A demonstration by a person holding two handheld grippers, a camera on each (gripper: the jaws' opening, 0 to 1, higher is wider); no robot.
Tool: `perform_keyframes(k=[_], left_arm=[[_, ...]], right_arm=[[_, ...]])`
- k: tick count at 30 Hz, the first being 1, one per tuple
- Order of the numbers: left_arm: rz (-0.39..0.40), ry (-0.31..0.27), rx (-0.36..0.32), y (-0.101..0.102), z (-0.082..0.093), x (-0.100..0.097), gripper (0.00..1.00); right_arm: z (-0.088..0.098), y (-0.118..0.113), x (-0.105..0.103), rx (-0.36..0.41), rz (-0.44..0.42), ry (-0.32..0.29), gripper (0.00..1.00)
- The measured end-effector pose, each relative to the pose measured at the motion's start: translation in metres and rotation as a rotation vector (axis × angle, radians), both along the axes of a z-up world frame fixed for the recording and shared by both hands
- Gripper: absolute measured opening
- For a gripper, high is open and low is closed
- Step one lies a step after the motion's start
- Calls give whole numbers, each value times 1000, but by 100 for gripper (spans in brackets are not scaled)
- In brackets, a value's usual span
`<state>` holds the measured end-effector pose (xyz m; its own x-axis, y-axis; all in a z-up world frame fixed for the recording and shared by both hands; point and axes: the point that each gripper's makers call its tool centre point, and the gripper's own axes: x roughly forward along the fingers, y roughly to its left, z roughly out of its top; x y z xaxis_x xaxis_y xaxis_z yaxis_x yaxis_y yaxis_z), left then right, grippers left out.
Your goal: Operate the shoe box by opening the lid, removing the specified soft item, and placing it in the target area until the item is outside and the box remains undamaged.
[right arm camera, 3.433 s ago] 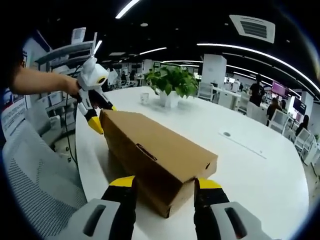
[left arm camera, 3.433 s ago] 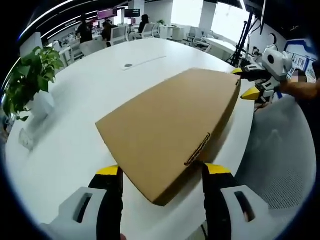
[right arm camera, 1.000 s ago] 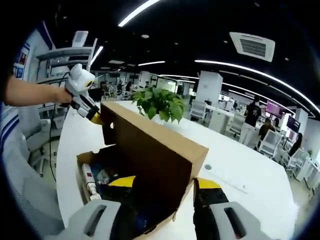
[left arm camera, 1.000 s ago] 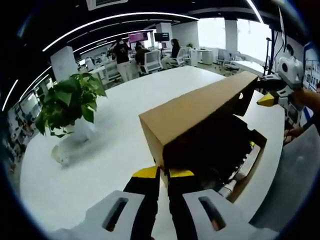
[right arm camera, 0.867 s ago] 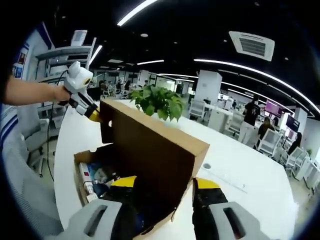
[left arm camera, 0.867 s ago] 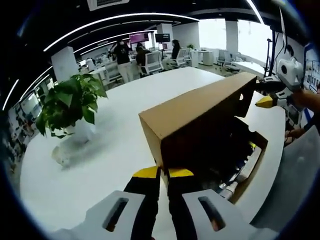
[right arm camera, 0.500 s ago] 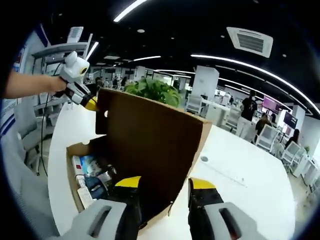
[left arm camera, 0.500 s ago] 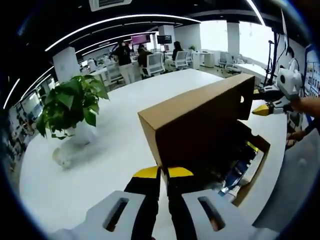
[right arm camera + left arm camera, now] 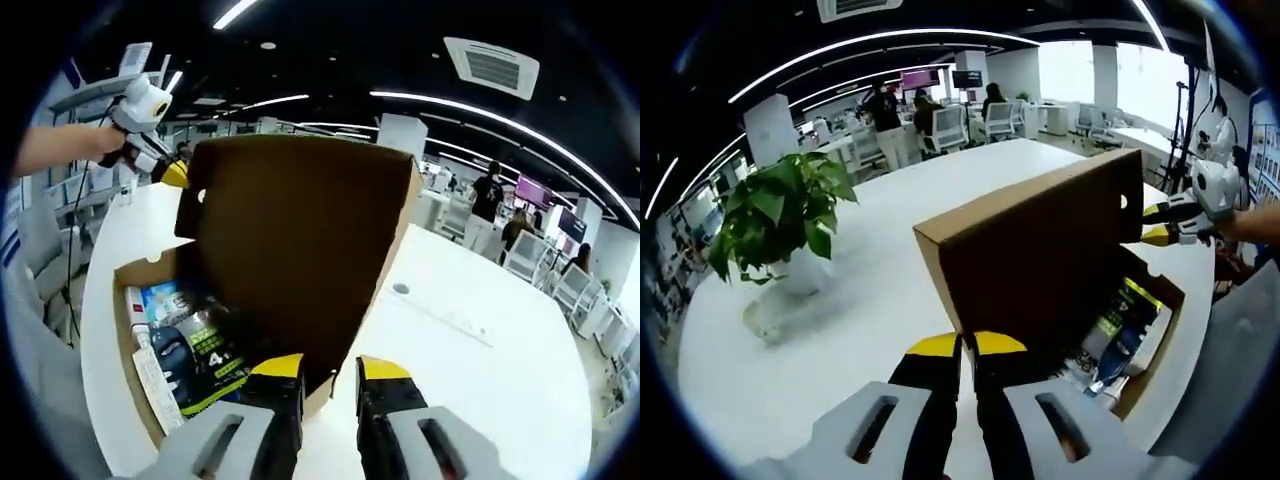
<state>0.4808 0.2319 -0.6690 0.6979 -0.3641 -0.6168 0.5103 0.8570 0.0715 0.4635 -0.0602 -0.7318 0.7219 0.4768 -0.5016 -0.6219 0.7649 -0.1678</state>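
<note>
On the white table (image 9: pixel 880 220) the shoe box (image 9: pixel 150 330) stands with its lid (image 9: pixel 300 240) raised nearly upright, each end of the lid's edge pinched between the nearly closed jaws of the left gripper (image 9: pixel 968 345) and the right gripper (image 9: pixel 329 366). From the right gripper view the inside is plain: blue and dark packets (image 9: pixel 195 340) and a white tube (image 9: pixel 155 375) lie packed in the box, though which is the soft item I cannot tell. Over in the left gripper view, a potted plant (image 9: pixel 775 215) stands on the far left of the table.
</note>
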Motion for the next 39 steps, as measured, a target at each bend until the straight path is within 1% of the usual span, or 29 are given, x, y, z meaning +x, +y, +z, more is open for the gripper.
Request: perform_keyframes(k=[3, 7, 9, 17, 21, 26, 28, 32, 39], left_arm=[[3, -1, -5, 0, 0, 3, 1], [4, 0, -11, 0, 0, 7, 1], [4, 1, -13, 0, -1, 9, 1], [12, -5, -20, 0, -3, 17, 2], [14, -16, -23, 0, -3, 19, 2], [32, -36, -53, 1, -5, 22, 3], [38, -36, -55, 2, -8, 22, 3], [47, -13, -45, 5, -22, 16, 5], [62, 29, -65, 6, -41, 4, 5]], right_arm=[[-4, -1, 1, -5, -10, -1, 7], [-12, -3, 5, -14, -23, 15, 4], [-12, -4, 6, -15, -28, 6, 0], [-12, -4, 10, -49, -16, -5, 0], [-12, -5, 11, -46, -18, -8, 0], [-11, -5, 12, -56, -9, -11, 0], [-11, -5, 12, -53, -10, -9, 0], [-10, -4, 13, -57, -7, -6, 0], [-10, -4, 17, -64, -3, -6, 0]])
